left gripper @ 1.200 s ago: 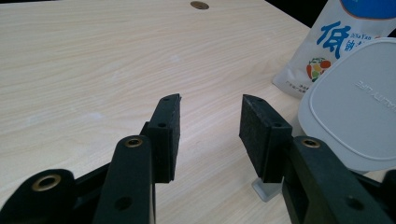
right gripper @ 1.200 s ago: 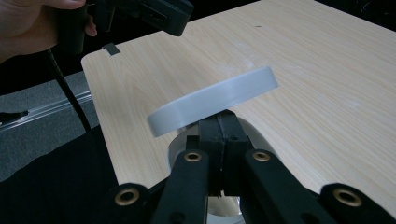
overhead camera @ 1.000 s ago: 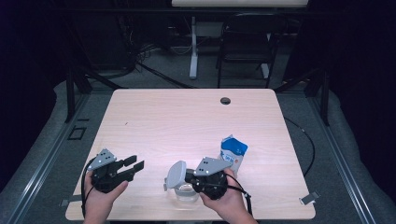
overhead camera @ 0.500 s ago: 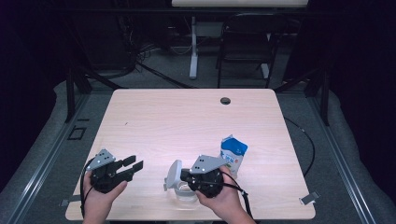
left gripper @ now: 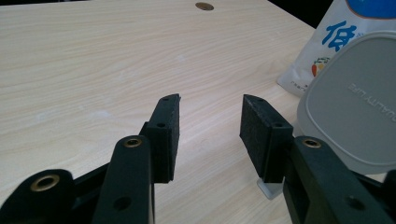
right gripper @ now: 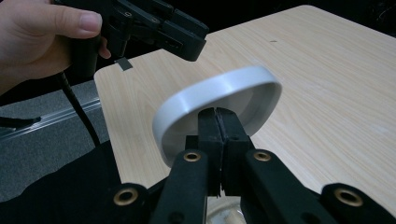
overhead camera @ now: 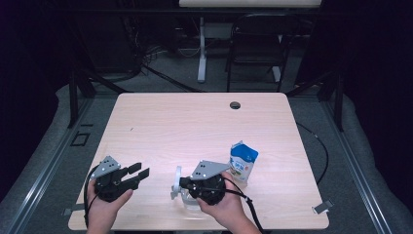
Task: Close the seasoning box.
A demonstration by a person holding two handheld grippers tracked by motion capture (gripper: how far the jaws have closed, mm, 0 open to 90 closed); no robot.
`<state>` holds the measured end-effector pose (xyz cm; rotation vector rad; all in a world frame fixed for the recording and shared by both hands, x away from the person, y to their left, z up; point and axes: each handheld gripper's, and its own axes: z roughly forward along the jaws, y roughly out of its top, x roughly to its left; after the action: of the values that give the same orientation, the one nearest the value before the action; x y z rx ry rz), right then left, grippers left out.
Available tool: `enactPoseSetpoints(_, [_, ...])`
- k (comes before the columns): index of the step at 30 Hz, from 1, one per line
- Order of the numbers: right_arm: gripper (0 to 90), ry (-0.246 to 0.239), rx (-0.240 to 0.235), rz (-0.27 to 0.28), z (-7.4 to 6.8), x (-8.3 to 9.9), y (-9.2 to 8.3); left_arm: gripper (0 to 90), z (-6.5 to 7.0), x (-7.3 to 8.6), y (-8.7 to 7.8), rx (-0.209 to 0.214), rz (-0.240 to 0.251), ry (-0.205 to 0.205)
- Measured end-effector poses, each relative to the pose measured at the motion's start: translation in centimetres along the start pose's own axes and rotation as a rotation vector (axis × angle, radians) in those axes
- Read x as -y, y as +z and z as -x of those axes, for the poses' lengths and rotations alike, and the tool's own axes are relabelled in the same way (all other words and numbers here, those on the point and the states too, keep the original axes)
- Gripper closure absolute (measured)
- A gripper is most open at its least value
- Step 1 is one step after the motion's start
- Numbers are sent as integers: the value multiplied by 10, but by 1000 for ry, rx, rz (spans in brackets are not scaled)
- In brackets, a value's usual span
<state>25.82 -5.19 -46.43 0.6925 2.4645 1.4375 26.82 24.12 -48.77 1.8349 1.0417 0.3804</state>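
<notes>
A pale grey lid (right gripper: 205, 91) with rounded corners stands on edge, and my right gripper (right gripper: 218, 112) is shut on its rim. In the high view the right gripper (overhead camera: 179, 184) holds the lid (overhead camera: 174, 183) just over a clear container (overhead camera: 190, 202) near the table's front edge. My left gripper (overhead camera: 141, 171) rests at the front left with its jaws open and nothing between them. In the left gripper view the left gripper (left gripper: 210, 112) points at bare table, with the lid (left gripper: 355, 107) close on the right.
A blue and white carton (overhead camera: 242, 163) stands upright just right of the right hand, and it is behind the lid as the carton (left gripper: 327, 46) in the left gripper view. A cable hole (overhead camera: 235, 105) sits near the table's far edge.
The right gripper with the lid has drifted slightly to the left. The left gripper has stayed where it was.
</notes>
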Motion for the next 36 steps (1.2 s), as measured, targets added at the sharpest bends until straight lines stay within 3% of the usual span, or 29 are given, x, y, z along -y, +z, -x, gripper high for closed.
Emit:
enactPoseSetpoints(11, [875,-16,5,-11,-3,2,6,581,0,0,0,-3,1,7])
enactPoseSetpoints(18, [772,-31,60,-15,1,9,-9,569,0,1,0,-9,8,15])
enactPoseSetpoints(26, [618,24,93,-27,12,24,-28,563,-1,2,1,-15,3,13])
enactPoseSetpoints(31, [577,26,122,-41,15,29,-39,561,-1,2,1,-16,2,12])
enactPoseSetpoints(36, [554,46,162,-16,22,33,-50,557,-2,2,1,-21,3,8])
